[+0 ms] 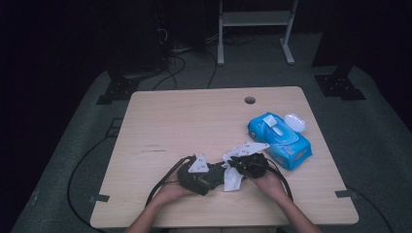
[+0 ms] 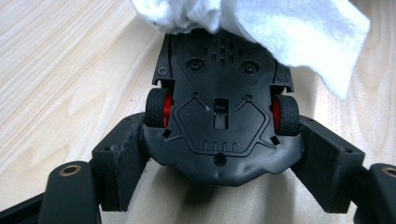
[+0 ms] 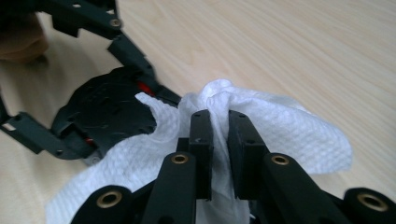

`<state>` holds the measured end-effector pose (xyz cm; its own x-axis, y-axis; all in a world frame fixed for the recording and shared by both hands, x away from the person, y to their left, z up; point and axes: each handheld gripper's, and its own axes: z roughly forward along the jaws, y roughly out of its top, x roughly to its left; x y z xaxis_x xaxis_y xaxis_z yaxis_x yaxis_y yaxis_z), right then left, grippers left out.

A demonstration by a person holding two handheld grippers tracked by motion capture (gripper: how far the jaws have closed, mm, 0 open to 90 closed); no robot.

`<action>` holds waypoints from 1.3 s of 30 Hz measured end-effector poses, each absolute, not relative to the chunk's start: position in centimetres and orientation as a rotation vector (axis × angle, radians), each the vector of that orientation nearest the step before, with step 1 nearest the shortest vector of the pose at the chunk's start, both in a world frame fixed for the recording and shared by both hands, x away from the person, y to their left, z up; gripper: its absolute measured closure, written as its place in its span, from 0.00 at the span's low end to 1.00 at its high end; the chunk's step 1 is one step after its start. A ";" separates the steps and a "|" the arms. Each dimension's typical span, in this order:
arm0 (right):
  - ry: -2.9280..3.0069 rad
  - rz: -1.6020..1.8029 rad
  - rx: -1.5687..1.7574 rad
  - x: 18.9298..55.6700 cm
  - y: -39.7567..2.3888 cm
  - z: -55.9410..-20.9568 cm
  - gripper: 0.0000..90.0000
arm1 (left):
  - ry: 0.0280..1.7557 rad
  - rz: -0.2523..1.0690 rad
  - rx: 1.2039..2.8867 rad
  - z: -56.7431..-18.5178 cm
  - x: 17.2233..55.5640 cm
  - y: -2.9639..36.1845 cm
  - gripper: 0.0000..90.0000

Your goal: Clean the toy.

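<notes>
A black toy car with red wheel hubs lies underside up between the jaws of my left gripper, which is shut on its flanks near the wheels. A white wet wipe drapes over the car's far end. My right gripper is shut on a bunched fold of that wipe and presses it against the car. In the high view both grippers meet near the table's front edge, the left gripper beside the right gripper, with the wipe hanging between them.
A blue pack of wet wipes with its white lid flipped open lies at the right of the wooden table. A cable hole sits near the far edge. Cables trail off the table's front left.
</notes>
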<state>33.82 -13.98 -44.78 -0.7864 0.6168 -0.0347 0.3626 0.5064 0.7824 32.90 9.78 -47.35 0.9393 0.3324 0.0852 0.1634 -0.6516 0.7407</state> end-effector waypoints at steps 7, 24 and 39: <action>2.398 1.155 0.954 33.8 -18.5 -45.0 0.89 | 0.342 0.279 2.294 -47.4 32.9 9.8 0.26; 2.452 1.167 0.887 31.1 -19.7 -45.1 0.89 | 0.343 0.277 2.294 -47.4 32.8 9.6 0.26; 2.468 1.176 0.823 33.1 -16.4 -44.8 0.89 | 0.343 0.277 2.292 -47.4 32.8 9.5 0.26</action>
